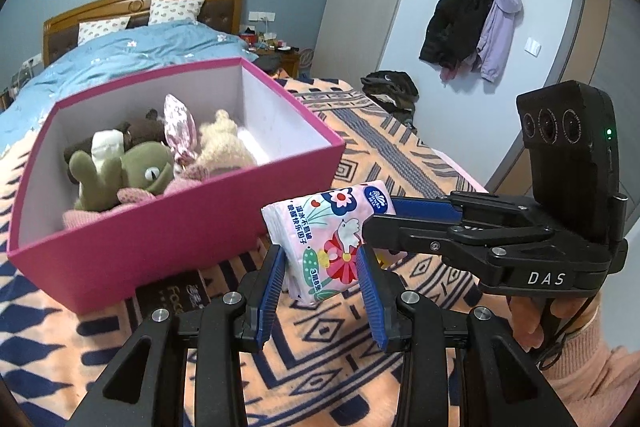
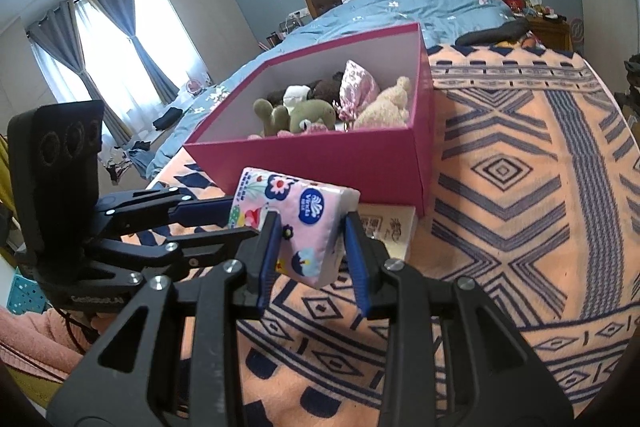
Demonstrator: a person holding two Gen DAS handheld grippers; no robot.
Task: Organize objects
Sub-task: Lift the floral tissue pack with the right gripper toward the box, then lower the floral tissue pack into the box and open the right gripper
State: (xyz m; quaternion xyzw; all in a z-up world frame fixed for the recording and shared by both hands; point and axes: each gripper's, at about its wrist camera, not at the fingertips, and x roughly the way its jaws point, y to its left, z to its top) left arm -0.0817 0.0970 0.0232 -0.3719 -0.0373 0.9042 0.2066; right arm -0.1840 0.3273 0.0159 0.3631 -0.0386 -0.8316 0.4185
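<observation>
A pink flowered tissue pack (image 1: 326, 239) is held above the patterned blanket, just in front of a pink box (image 1: 160, 227). My left gripper (image 1: 322, 257) has its blue pads on both sides of the pack's lower part. My right gripper (image 2: 310, 227) also clamps the pack (image 2: 296, 215), coming in from the right in the left wrist view (image 1: 376, 223). Both grippers hold the same pack. The pink box (image 2: 320, 155) holds several plush toys (image 1: 144, 167) and a small pink pouch (image 1: 180, 131).
The orange and blue patterned blanket (image 2: 500, 187) covers the near bed. A dark flat packet (image 1: 172, 297) lies partly under the box's front corner. A blue quilt bed with wooden headboard (image 1: 140, 7) stands behind. Coats (image 1: 472, 23) hang on the wall.
</observation>
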